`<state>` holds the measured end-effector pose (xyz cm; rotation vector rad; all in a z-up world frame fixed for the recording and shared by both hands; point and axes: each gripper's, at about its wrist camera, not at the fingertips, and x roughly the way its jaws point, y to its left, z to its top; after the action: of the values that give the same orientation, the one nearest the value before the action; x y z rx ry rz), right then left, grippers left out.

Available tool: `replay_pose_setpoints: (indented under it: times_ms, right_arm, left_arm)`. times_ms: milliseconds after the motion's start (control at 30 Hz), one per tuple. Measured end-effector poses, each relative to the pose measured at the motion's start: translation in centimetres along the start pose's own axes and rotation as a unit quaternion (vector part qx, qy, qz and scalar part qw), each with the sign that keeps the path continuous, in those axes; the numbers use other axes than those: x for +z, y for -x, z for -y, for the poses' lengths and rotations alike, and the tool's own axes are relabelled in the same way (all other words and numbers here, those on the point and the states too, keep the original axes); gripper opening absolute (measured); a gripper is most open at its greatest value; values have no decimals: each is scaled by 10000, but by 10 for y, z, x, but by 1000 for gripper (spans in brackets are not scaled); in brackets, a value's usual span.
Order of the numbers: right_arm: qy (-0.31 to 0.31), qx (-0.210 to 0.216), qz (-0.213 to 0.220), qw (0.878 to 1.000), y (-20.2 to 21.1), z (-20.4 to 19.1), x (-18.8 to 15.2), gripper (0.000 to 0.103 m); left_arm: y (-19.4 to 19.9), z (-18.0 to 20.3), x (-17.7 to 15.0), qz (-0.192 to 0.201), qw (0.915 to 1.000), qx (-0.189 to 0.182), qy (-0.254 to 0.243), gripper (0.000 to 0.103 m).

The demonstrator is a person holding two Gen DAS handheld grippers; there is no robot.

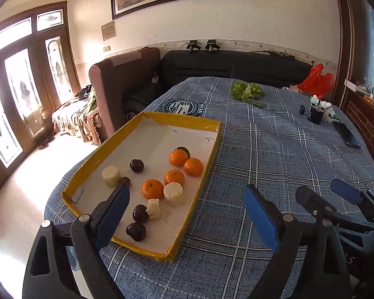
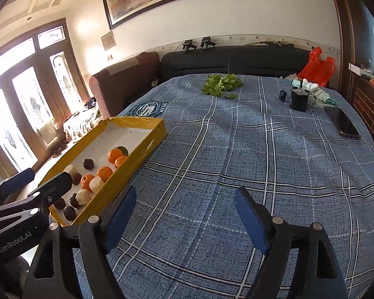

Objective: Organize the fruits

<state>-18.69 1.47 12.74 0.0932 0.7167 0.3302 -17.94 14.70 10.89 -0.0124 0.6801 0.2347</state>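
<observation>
Fruit all sits in the tray (image 1: 213, 127), just ahead-left of the left gripper (image 1: 187, 199): oranges (image 1: 152, 188), dark plums (image 1: 136, 231), pale peeled pieces (image 1: 173, 193), mixed, not grouped. Left gripper spread wide, empty. Right gripper (image 2: 184, 206) likewise, over bare cloth (image 2: 261, 149), tray to its left. Judged: collected; sorting by kind left.

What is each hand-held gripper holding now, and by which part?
Nothing is held. The left hand-held gripper and the right hand-held gripper are both open, with only tablecloth showing between their fingers.
</observation>
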Motion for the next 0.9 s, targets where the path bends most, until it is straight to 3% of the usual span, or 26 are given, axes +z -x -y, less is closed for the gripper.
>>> replay_pose_setpoints:
  times_ms: [900]
  right_arm:
    - [156,-175,-252,9994,-13,-40,-16,90]
  left_arm:
    - [-1,-36,-10,-103,9989,-137,434,92]
